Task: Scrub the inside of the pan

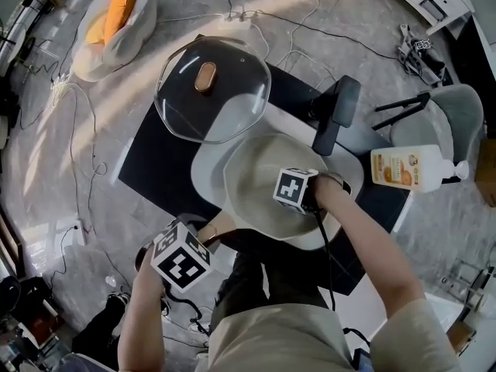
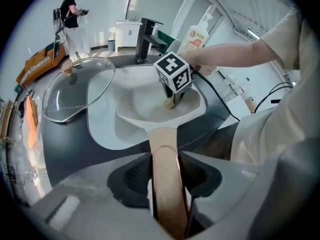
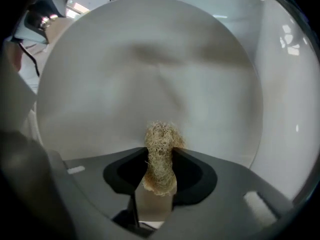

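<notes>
Overhead, the head view shows the pan (image 1: 248, 200) sitting in the white sink (image 1: 205, 161) just beside a glass lid (image 1: 213, 91), with the right gripper (image 1: 293, 198) down inside the pan and the left gripper (image 1: 203, 242) at its handle (image 1: 219, 227). Left gripper view: jaws clamped on the copper-toned handle, the pan's bowl ahead over the basin. Right gripper view: jaws pinched on a fibrous scrubber (image 3: 160, 156), pointed at the pan's pale inside

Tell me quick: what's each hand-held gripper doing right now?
Left hand-held gripper: closed on the handle.
Right hand-held gripper: closed on the scrubber, inside the pan.
</notes>
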The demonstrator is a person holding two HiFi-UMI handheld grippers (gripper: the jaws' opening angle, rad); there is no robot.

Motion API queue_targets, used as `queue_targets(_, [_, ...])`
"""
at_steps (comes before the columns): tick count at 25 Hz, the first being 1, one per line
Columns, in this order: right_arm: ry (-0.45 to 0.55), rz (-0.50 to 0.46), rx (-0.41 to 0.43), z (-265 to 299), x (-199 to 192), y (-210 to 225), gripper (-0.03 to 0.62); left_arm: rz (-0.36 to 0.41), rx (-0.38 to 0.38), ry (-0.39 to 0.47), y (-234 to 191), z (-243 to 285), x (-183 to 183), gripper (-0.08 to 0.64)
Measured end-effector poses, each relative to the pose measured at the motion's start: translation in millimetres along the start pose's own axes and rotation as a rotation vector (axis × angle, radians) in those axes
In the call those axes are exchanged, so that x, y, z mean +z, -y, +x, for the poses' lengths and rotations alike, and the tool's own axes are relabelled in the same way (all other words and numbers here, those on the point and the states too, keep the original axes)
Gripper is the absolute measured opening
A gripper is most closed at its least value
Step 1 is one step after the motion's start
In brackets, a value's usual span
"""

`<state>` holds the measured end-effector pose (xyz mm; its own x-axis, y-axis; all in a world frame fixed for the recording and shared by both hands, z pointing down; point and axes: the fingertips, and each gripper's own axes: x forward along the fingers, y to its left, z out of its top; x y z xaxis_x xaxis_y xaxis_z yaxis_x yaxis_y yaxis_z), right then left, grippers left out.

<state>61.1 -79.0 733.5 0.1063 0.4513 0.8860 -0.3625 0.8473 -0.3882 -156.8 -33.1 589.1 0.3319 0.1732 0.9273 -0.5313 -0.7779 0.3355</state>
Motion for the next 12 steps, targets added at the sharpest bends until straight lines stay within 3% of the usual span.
queue_targets(3, [0.025, -0.026, 0.166, -12, -1, -41, 0.156, 0.0, -0.003, -0.001, 0, 0, 0, 0.169])
queue_targets(6, [0.136, -0.064, 0.356, -27, 21, -84, 0.156, 0.0, -0.007, -0.001, 0, 0, 1, 0.169])
queue_targets(8, [0.221, -0.069, 0.398, -33, 43, -94, 0.158, 0.0, -0.008, 0.001, -1, 0, 1, 0.167])
queue_targets(12, [0.357, -0.039, 0.372, -33, 87, -85, 0.16, 0.002, -0.007, 0.003, -1, 0, 0, 0.169])
